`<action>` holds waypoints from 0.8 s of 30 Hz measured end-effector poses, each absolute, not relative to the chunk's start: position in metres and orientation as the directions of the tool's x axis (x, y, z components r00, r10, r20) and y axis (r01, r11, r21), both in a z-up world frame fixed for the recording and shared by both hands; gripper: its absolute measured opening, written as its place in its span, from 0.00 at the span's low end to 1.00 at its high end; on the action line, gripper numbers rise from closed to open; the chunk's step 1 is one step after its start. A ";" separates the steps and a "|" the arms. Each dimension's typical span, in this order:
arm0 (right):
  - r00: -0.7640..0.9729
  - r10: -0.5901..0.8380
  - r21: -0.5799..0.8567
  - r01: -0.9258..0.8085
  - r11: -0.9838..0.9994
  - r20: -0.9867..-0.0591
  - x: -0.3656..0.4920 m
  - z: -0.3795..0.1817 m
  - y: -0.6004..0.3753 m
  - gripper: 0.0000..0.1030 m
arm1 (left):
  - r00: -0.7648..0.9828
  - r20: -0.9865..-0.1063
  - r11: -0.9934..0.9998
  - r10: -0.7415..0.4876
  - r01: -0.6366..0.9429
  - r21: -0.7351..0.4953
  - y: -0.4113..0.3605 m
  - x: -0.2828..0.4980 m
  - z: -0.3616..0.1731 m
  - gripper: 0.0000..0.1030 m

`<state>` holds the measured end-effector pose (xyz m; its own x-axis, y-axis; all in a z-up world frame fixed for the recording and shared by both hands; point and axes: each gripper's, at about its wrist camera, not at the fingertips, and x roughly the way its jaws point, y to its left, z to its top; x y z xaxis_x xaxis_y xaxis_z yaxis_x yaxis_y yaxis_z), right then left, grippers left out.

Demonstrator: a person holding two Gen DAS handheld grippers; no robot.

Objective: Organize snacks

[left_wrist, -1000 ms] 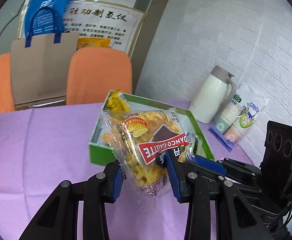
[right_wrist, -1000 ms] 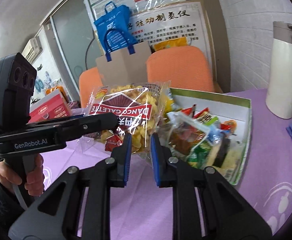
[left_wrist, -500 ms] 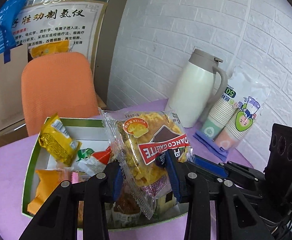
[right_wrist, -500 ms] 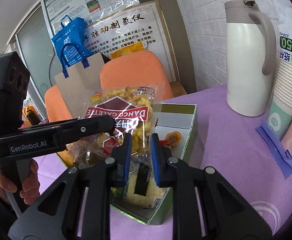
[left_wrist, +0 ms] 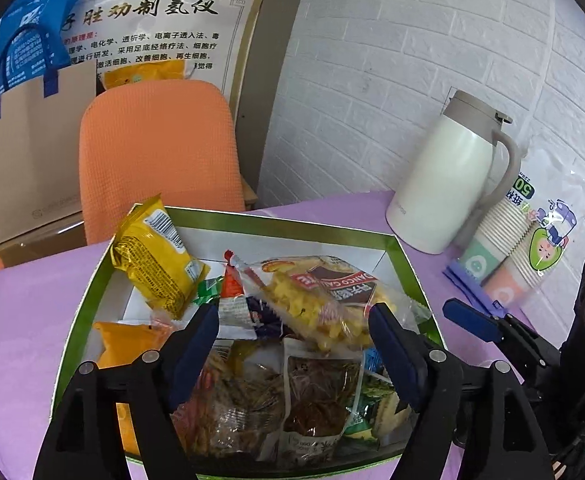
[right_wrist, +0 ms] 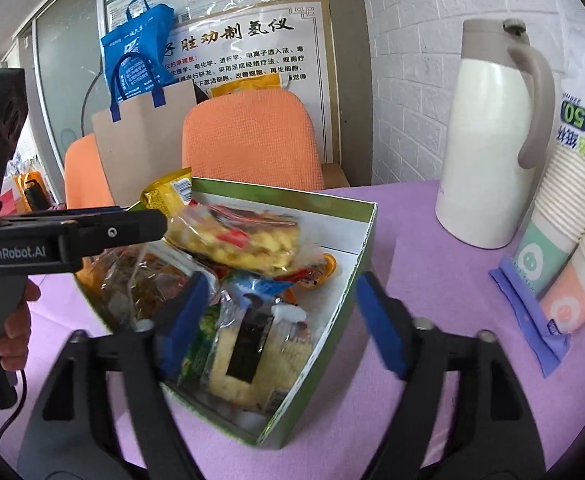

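Snacks, and the waffle-biscuit bag (left_wrist: 324, 300) lies loose on top of the pile in the green box (left_wrist: 410, 268). Left hand-held gripper (left_wrist: 292, 340) and right hand-held gripper (right_wrist: 280, 312) have both just been opening, jaws apart, nothing between the pads. A white thermos jug (left_wrist: 448, 184) and sleeve of paper cups (left_wrist: 520, 240) stand just beside the box. Inside: a yellow packet (left_wrist: 156, 256) against the far-left wall, dried-snack pouches, seaweed crackers (right_wrist: 252, 352). Purple desk (right_wrist: 432, 300), orange chair (left_wrist: 156, 148), white brick wall (left_wrist: 392, 60).

Left gripper (left_wrist: 292, 332) and right gripper (right_wrist: 280, 312) have just opened, seemingly empty.
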<state>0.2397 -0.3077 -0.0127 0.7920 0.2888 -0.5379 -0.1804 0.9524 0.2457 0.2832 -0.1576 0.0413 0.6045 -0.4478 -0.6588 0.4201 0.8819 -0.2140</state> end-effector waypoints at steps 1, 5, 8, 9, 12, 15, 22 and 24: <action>0.797 0.284 0.242 -0.179 0.954 -0.533 0.236 -0.009 -0.307 0.92 | 0.614 -0.662 0.890 -0.431 0.411 -0.198 -0.156 0.280 0.044 0.80; 0.805 0.248 0.221 -0.148 0.964 -0.540 0.201 0.007 -0.304 0.99 | 0.663 -0.658 0.916 -0.358 0.388 -0.107 -0.142 0.255 0.057 0.84; 0.809 0.212 0.194 -0.123 0.973 -0.548 0.172 0.017 -0.299 0.99 | 0.694 -0.635 0.926 -0.338 0.365 -0.094 -0.121 0.225 0.064 0.85; 0.814 0.204 0.186 -0.120 0.975 -0.544 0.164 0.020 -0.296 0.99 | 0.702 -0.626 0.929 -0.339 0.356 -0.105 -0.112 0.213 0.066 0.87; 0.828 0.195 0.165 -0.125 0.978 -0.526 0.133 0.025 -0.288 0.99 | 0.722 -0.621 0.945 -0.305 0.311 -0.102 -0.093 0.179 0.067 0.92; 0.828 0.195 0.164 -0.126 0.978 -0.526 0.112 0.021 -0.280 0.99 | 0.745 -0.619 0.964 -0.248 0.251 -0.084 -0.075 0.147 0.064 0.99; 0.814 0.175 0.177 -0.091 0.980 -0.553 0.086 0.005 -0.265 0.99 | 0.756 -0.639 0.986 -0.140 0.164 -0.021 -0.059 0.102 0.039 1.00; 0.811 0.166 0.172 -0.082 0.982 -0.561 0.082 0.002 -0.261 0.99 | 0.750 -0.650 0.987 -0.124 0.159 -0.005 -0.058 0.094 0.031 1.00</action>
